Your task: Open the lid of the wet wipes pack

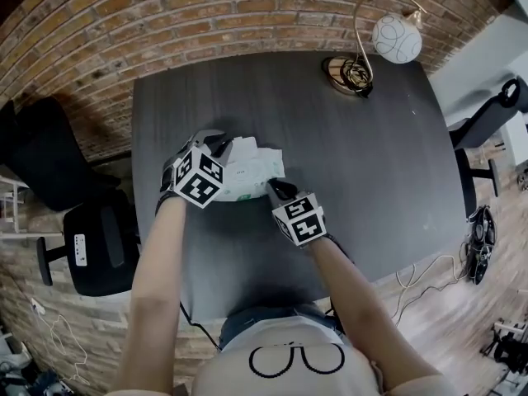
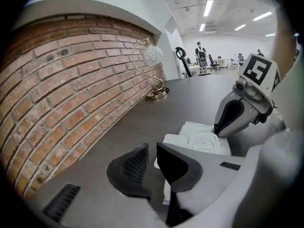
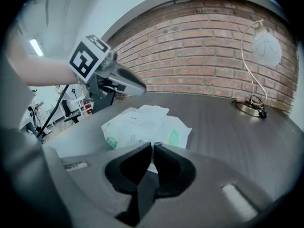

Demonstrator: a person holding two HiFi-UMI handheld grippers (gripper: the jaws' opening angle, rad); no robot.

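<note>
Right gripper [image 3: 152, 148] is nearest, jaws almost together and pinching the near edge of the wet wipes pack [image 1: 252, 172]. Left gripper [image 2: 153, 148] sits at the pack's left end, its 2 jaws a narrow gap apart with nothing between them. Pack lies flat on the dark table [image 1: 371, 180], left of centre. Its white lid [image 3: 151, 110] looks flipped open on the far side. Beyond: 1 lamp [image 1: 394, 40] by the far table edge, then brick wall [image 1: 124, 23].

White pack [image 1: 254, 174] with green print lies flat on the dark surface [image 1: 371, 163], its lid [image 3: 153, 110] flipped open.
</note>
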